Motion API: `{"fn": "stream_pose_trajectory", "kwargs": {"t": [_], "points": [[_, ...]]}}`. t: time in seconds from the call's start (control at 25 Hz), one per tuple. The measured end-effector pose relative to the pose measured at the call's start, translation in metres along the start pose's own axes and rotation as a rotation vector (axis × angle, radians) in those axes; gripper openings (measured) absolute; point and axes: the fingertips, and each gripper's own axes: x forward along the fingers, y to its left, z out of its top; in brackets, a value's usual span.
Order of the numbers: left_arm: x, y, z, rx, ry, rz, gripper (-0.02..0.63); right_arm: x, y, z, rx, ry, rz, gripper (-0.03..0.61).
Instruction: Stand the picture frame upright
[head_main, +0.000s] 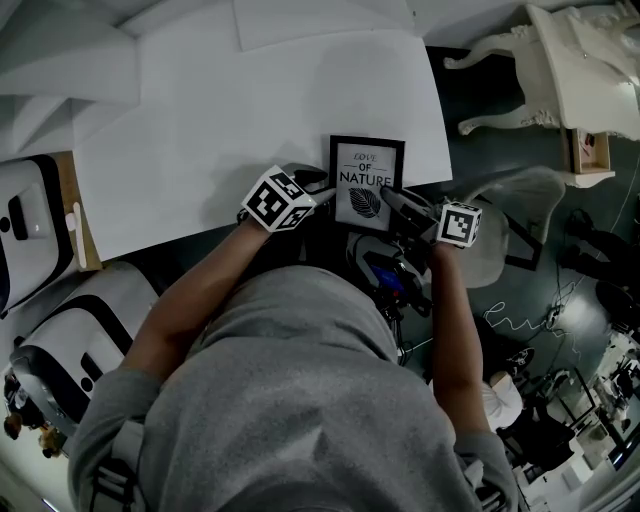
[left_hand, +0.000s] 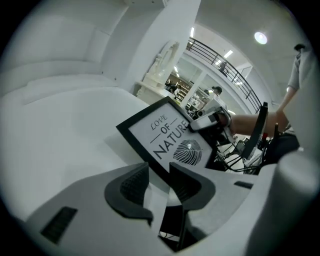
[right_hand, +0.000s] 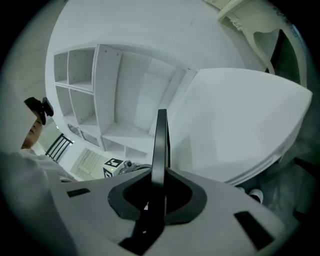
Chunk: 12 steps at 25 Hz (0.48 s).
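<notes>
I see the picture frame (head_main: 367, 183) at the white table's (head_main: 250, 120) near edge, my left gripper (head_main: 316, 186) at its nine o'clock, my right gripper (head_main: 394, 203) at four.

A white table (head_main: 250, 120) is seen from above, its top plain, matt and evenly lit. One picture frame (head_main: 367, 183) is carried on it, set at the near edge towards the right-hand corner. The frame is bordered in black, and on its white print the words "LOVE OF NATURE" are shown above a dark leaf. In the head view the frame's lower end is seen reaching past the table's near edge. In the left gripper view the frame is shown tilted, with a soft shadow cast on the top beneath its raised side.
</notes>
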Motion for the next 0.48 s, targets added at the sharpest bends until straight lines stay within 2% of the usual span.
{"fn": "stream_pose_trajectory", "kwargs": {"t": [0.2,0.32,0.48], "points": [[-0.018,0.002,0.005,-0.053,-0.057,-0.007,0.129,0.004,0.023,0.011,0.006,-0.05,0.054,0.061],[-0.032,0.006,0.009,-0.07,-0.083,0.015,0.129,0.003,0.033,0.021,-0.038,-0.07,0.049,0.061],[-0.047,0.011,0.026,-0.124,-0.165,0.0,0.131,0.008,0.056,0.039,-0.069,-0.106,0.109,0.061]]}}
